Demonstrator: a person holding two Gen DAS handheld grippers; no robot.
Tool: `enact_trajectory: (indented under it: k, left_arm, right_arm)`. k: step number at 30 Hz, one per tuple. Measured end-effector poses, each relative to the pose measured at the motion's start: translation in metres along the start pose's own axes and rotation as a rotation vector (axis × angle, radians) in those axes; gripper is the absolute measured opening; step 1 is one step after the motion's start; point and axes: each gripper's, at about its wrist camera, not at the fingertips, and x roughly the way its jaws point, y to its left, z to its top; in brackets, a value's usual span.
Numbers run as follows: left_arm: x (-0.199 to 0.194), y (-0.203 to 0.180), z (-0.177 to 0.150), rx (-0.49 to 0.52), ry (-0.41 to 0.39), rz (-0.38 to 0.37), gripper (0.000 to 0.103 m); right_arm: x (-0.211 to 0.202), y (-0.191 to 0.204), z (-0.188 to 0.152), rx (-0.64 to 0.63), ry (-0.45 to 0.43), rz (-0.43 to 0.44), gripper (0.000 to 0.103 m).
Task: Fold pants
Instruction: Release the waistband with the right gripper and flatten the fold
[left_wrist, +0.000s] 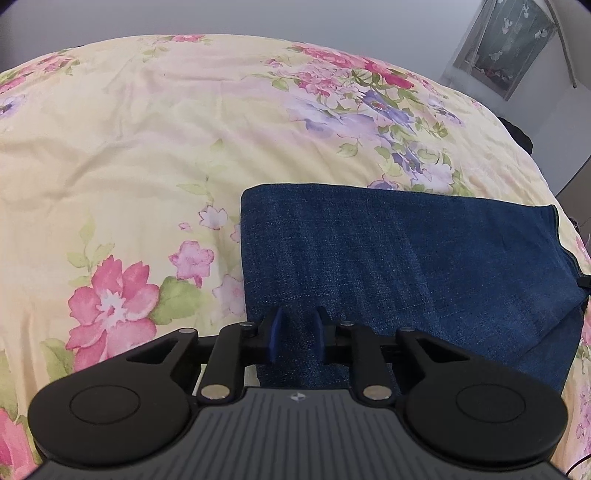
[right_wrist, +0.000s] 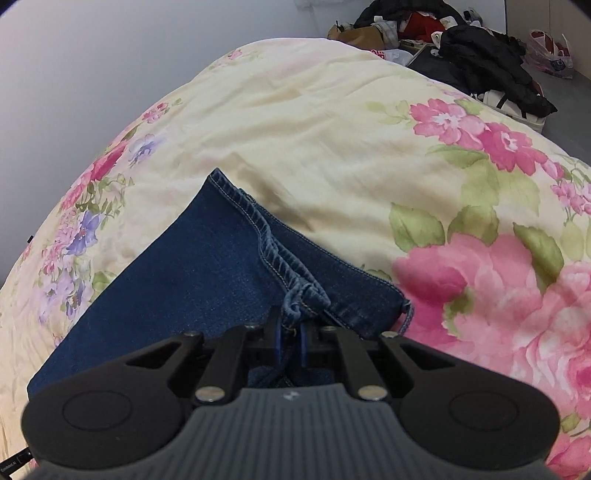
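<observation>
Dark blue denim pants (left_wrist: 399, 266) lie folded on a floral bedspread (left_wrist: 129, 155). In the left wrist view my left gripper (left_wrist: 298, 334) hovers over the near left part of the folded denim, its blue-padded fingers (left_wrist: 276, 332) parted with only flat cloth showing between them. In the right wrist view the pants (right_wrist: 192, 266) show their stitched hems, and my right gripper (right_wrist: 291, 341) is shut on a bunched fold of hem (right_wrist: 295, 302), which rises between the jaws.
The bedspread (right_wrist: 314, 147) is yellow with pink and purple flowers. A pile of dark clothes and bags (right_wrist: 461, 48) sits beyond the bed's far right edge. A grey wall stands behind, and a framed window (left_wrist: 506, 48) shows at top right.
</observation>
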Motion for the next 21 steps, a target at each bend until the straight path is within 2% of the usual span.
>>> enact_trajectory:
  k: [3, 5, 6, 7, 8, 10, 14, 16, 17, 20, 21]
  left_arm:
    - [-0.003, 0.005, 0.008, -0.012, -0.027, 0.008, 0.023]
    - [-0.006, 0.009, 0.017, -0.029, -0.047, 0.001, 0.023]
    - [-0.007, 0.01, 0.022, -0.031, -0.056, -0.002, 0.023]
    - [-0.008, 0.01, 0.028, -0.023, -0.065, -0.002, 0.023]
    - [-0.008, 0.009, 0.032, -0.011, -0.072, 0.001, 0.023]
    - [-0.005, 0.007, 0.043, 0.013, -0.082, 0.001, 0.023]
    - [0.012, 0.002, 0.058, 0.023, -0.091, 0.001, 0.023]
    - [0.026, 0.003, 0.062, 0.021, -0.082, 0.005, 0.023]
    - [0.032, 0.003, 0.064, 0.021, -0.076, 0.01, 0.023]
    - [0.051, 0.007, 0.066, 0.023, -0.066, 0.027, 0.02]
    - [0.055, 0.009, 0.066, 0.021, -0.063, 0.028, 0.018]
  right_arm:
    - [0.0, 0.007, -0.001, -0.066, -0.006, -0.021, 0.003]
    - [-0.003, 0.018, -0.003, -0.214, -0.037, -0.08, 0.016]
    - [-0.006, 0.024, -0.007, -0.297, -0.06, -0.122, 0.029]
    - [-0.009, 0.029, -0.01, -0.364, -0.083, -0.168, 0.035]
    - [-0.012, 0.031, -0.011, -0.41, -0.103, -0.202, 0.035]
    - [-0.024, 0.034, -0.01, -0.437, -0.151, -0.189, 0.034]
    - [-0.035, 0.054, -0.009, -0.487, -0.234, -0.084, 0.029]
    - [-0.023, 0.067, -0.009, -0.518, -0.21, -0.071, 0.013]
    - [-0.014, 0.069, -0.009, -0.521, -0.186, -0.081, 0.009]
    - [0.016, 0.062, -0.008, -0.499, -0.142, -0.14, 0.006]
    - [0.024, 0.056, -0.007, -0.477, -0.127, -0.152, 0.0]
